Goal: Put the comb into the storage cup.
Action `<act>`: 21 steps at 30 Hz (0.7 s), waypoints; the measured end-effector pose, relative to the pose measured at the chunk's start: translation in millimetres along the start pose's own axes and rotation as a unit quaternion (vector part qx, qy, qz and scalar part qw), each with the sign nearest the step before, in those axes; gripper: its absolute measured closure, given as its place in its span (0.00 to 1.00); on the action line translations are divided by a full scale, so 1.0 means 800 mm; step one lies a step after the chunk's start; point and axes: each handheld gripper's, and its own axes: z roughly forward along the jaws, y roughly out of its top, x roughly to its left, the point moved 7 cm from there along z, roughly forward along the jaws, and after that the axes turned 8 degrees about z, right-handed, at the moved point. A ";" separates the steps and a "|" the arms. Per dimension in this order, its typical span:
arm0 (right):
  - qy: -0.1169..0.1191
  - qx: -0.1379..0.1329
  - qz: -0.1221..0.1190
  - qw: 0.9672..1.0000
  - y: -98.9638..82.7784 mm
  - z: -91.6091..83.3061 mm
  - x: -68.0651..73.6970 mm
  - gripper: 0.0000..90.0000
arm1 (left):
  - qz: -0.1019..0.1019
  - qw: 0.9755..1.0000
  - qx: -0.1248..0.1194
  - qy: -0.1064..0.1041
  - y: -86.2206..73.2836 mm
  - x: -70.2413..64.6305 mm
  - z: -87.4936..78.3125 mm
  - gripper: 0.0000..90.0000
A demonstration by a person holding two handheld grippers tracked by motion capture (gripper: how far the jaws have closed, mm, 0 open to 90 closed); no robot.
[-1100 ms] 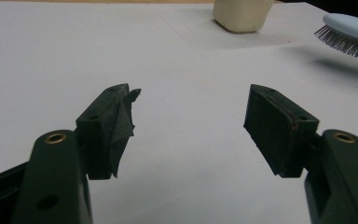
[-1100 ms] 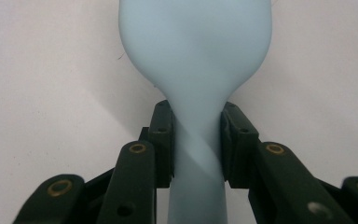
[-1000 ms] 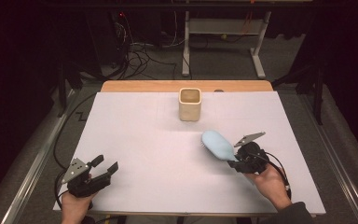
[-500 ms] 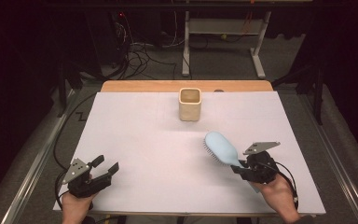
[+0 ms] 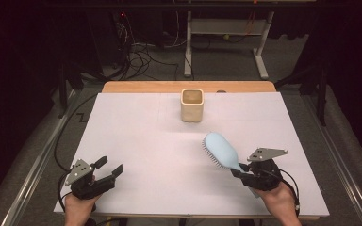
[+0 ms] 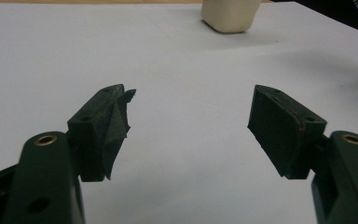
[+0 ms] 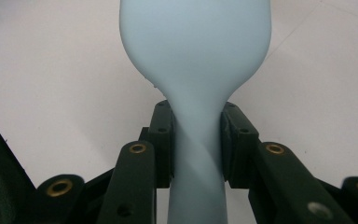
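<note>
Right gripper [image 5: 239, 170] grasps the light blue hairbrush [image 5: 221, 150] by its handle; in the right gripper view both pads press against the handle [image 7: 196, 154] just below the head. Brush head points toward the beige cup [image 5: 192, 104], well apart from it, over the white table surface [image 5: 141, 136]. Left gripper [image 5: 111, 169] rests near the table's front-left corner, jaws apart and just widened, nothing between them.
</note>
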 end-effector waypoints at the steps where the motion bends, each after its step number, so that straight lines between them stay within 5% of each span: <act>1: -0.001 -0.002 -0.002 1.000 0.001 0.000 0.001 0.78 | 0.002 1.000 0.001 -0.002 0.000 -0.001 0.000 0.32; 21: 0.013 -0.004 -0.008 1.000 -0.002 0.011 0.014 0.78 | 0.036 0.998 0.012 -0.050 0.012 -0.049 0.024 0.30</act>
